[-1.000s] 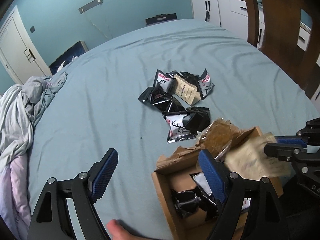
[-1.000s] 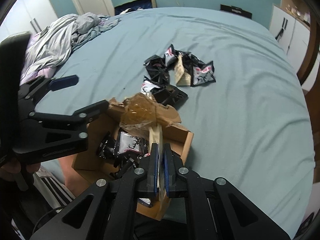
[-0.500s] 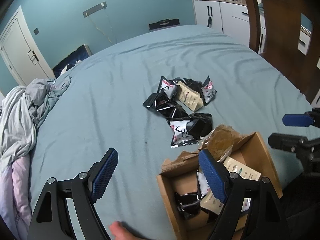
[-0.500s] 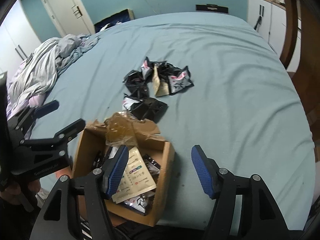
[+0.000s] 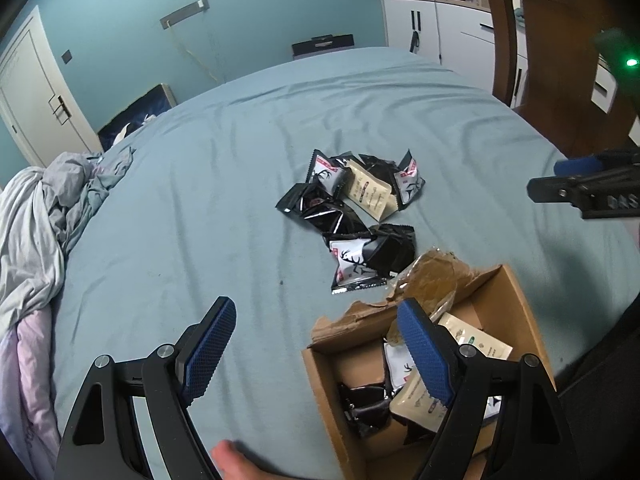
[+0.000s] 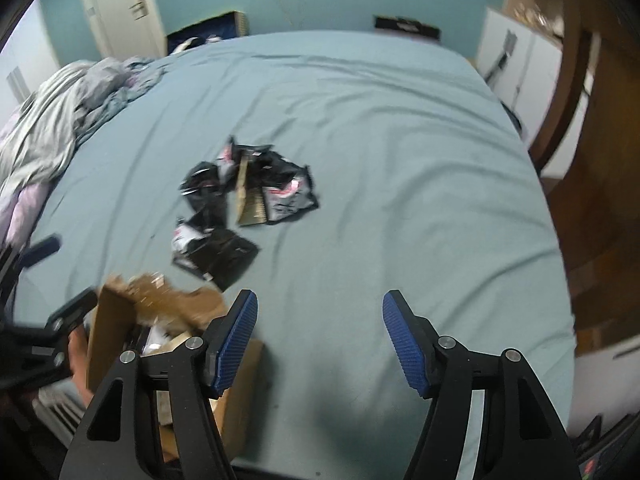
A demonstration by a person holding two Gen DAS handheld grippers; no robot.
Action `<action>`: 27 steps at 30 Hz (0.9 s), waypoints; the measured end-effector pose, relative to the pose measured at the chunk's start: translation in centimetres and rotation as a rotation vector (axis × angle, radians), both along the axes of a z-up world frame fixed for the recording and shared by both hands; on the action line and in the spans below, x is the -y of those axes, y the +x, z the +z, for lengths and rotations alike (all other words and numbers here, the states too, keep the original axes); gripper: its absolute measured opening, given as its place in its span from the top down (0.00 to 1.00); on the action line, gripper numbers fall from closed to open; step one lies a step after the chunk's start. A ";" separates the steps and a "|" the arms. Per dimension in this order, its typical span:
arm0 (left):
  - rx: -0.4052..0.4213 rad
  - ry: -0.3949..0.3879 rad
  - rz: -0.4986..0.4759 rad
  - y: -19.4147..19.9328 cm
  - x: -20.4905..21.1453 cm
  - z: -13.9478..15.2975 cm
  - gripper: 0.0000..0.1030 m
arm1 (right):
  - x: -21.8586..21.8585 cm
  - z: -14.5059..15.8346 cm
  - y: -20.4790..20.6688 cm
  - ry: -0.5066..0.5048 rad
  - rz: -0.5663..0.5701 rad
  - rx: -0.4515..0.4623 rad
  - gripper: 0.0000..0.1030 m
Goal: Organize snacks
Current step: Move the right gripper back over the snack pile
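Torn cardboard box (image 5: 516,300) sits at the bed's (image 5: 200,208) near edge, crinkly foil snack packets (image 5: 362,208) heaped mid-sheet. Left gripper (image 5: 316,352) and right gripper (image 6: 318,340) both gape wide, holding nothing.

bed sheet (image 5: 224,200): pale blue-green
snack packets (image 5: 352,208): black, white deer print, one beige
box (image 5: 516,300): brown cardboard
tongs' pads (image 5: 208,346): blue, dimpled

Loads of open teal bed sheet (image 6: 400,160) around the loose heap of black and beige snack packets (image 5: 352,208), so access is easy from any side. The torn brown cardboard box (image 5: 516,308) blocks the near edge, and crumpled grey bedding (image 5: 44,216) crowds the left.
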State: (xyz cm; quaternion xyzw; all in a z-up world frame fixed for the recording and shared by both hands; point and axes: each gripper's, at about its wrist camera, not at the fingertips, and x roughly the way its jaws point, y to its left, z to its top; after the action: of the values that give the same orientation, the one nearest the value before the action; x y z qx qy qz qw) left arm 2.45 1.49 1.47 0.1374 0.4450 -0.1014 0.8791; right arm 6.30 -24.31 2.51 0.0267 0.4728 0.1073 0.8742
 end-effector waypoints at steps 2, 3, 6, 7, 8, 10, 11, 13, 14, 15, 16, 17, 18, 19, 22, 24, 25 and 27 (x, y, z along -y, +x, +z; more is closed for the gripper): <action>-0.002 -0.003 0.014 0.2 -0.2 0.0 0.18 | 0.5 -0.8 0.9 0.050 -0.032 -0.047 0.38; -0.003 -0.006 0.023 0.3 -0.3 0.1 0.17 | 0.7 -1.1 1.3 0.075 -0.037 -0.068 0.37; -0.008 -0.033 0.031 0.5 -0.5 0.2 0.17 | 0.8 -1.1 2.5 0.109 -0.016 -0.094 0.37; -0.009 -0.035 0.031 0.6 -0.5 0.1 0.16 | 0.6 -1.0 2.9 0.090 -0.008 -0.090 0.38; -0.011 -0.033 0.032 0.8 -0.5 0.0 0.16 | 0.4 -1.1 3.4 0.067 -0.003 -0.087 0.38; -0.016 -0.029 0.035 1.0 -0.5 -0.2 0.16 | -0.1 -1.6 4.3 0.027 0.009 -0.090 0.38; -0.020 -0.029 0.038 1.2 -0.6 -0.3 0.16 | -0.6 -2.2 5.1 0.012 0.018 -0.102 0.38; -0.030 -0.035 0.043 1.5 -0.8 -0.5 0.16 | -1.2 -3.1 6.3 0.015 0.031 -0.131 0.38; -0.035 -0.037 0.045 1.7 -0.9 -0.6 0.16 | -1.8 -3.9 7.4 0.020 0.040 -0.154 0.38; -0.040 -0.039 0.047 1.9 -1.0 -0.7 0.16 | -2.1 -4.4 8.1 0.024 0.047 -0.167 0.38; -0.045 -0.042 0.050 2.1 -1.1 -0.8 0.16 | -2.5 -4.7 8.7 0.027 0.054 -0.176 0.38; -0.051 -0.045 0.053 2.3 -1.3 -1.0 0.16 | -2.6 -4.9 9.4 0.030 0.063 -0.179 0.38; -0.057 -0.047 0.055 2.5 -1.4 -1.1 0.16 | -2.9 -5.1 9.9 0.031 0.070 -0.176 0.38; -0.065 -0.050 0.058 2.7 -1.4 -1.3 0.16 | -3.3 -5.1 10.5 0.027 0.077 -0.163 0.38; -0.080 -0.051 0.063 3.4 -1.6 -1.7 0.16 | -4.0 -5.4 11.9 0.015 0.097 -0.117 0.38; -0.084 -0.049 0.069 3.8 -1.7 -2.0 0.16 | -4.8 -5.8 12.5 0.008 0.111 -0.100 0.38; -0.085 -0.049 0.071 4.0 -1.8 -2.1 0.16 | -5.2 -6.1 13.0 0.003 0.118 -0.101 0.37; -0.089 -0.051 0.079 4.4 -2.0 -2.3 0.16 | -6.1 -6.9 13.9 -0.002 0.119 -0.102 0.38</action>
State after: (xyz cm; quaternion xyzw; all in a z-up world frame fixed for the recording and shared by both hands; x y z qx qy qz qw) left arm 6.85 3.45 -0.78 0.0927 0.4860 -0.0840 0.8650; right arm 20.16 -18.23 -4.40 0.0030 0.5174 0.1570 0.8412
